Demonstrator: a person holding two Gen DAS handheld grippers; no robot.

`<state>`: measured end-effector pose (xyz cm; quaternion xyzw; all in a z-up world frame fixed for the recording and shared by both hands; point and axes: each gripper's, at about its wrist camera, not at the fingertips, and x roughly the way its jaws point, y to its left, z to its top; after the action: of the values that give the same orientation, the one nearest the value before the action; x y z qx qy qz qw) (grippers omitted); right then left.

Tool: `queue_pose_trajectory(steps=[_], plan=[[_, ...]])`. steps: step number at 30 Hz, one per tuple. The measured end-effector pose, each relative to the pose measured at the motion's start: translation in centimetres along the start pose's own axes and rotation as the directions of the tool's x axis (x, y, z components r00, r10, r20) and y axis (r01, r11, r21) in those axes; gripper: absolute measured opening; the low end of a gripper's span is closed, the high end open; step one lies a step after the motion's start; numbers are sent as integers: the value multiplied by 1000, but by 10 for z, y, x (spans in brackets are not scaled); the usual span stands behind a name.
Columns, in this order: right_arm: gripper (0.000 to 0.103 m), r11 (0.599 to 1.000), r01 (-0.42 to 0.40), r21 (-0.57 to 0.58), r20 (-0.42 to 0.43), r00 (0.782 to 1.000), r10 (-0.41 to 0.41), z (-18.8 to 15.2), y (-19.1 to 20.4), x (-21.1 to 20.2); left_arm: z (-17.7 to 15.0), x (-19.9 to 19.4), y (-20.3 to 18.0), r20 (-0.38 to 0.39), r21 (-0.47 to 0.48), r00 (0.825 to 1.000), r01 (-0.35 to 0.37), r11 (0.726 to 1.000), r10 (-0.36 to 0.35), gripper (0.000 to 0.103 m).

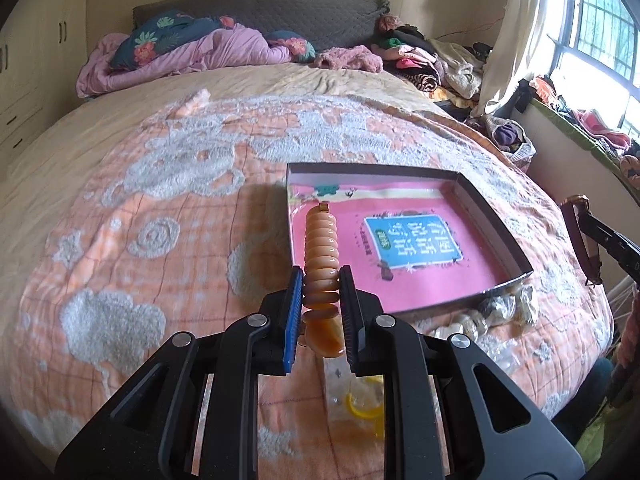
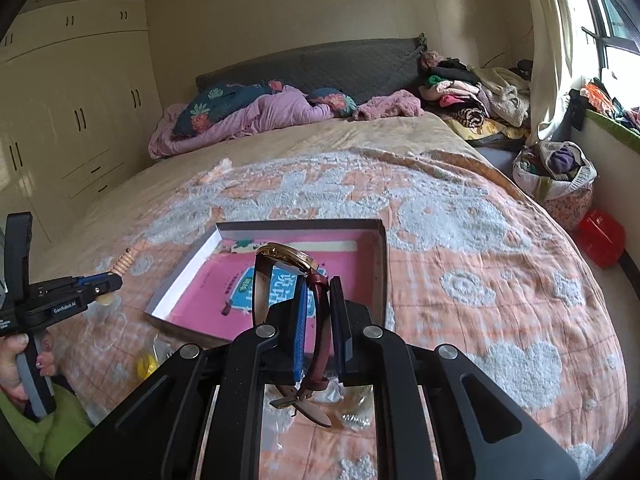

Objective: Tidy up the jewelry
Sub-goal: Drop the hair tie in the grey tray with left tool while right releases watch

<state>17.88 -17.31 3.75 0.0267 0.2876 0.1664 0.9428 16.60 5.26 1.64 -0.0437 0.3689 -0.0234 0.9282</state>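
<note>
Left wrist view shows our left gripper (image 1: 320, 280) clamped on a bead bracelet (image 1: 320, 248), its orange beads stacked up between the pads and reaching out past the tips, with a larger amber piece hanging below the jaws. Beyond it the box (image 1: 496, 216), shallow and pink-floored, lies on the bed (image 1: 140, 208); we see nothing in it yet. Small clear bags (image 1: 492, 312) of other pieces lie on the cover just beside the box's near wall

In the right wrist view our right gripper (image 2: 318, 304) is closed on the strap of a watch (image 2: 288, 256); the gold case stands above the tips and the buckle end dangles under the jaws. The box sits ahead of and below it. At the left edge a hand (image 2: 24, 356) holds the other tool, the bracelet poking from its tip, beside the box rather than over it

We judge both pieces are picked up and in carry, so the step in hand is delivery. Next we need each gripper brought over the pink floor, lowered, and opened there, one clear of the other, so the strap and beads land flat and apart inside the walls
</note>
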Motion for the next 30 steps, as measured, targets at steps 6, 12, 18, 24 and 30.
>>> queue_pose_trajectory(steps=[6,12,18,24,30], plan=[[11,1000,-10,5,16,1000,10,19,2,14,14,10,-6,5,-14,1000,16,1000,-15,11],[11,999,-27,31,-13,1000,27,25,0,34,22,27,-14,-6,-15,1000,25,1000,-25,11],[11,998,-30,49,-55,998,33,22,-1,59,22,49,-24,-38,-10,999,37,999,-38,11],[11,998,-26,53,-109,994,32,13,0,85,14,73,-28,-88,-8,995,38,999,-38,11],[11,998,-14,58,-149,989,22,3,-3,105,4,90,-29,-125,-1,992,32,999,-32,11]])
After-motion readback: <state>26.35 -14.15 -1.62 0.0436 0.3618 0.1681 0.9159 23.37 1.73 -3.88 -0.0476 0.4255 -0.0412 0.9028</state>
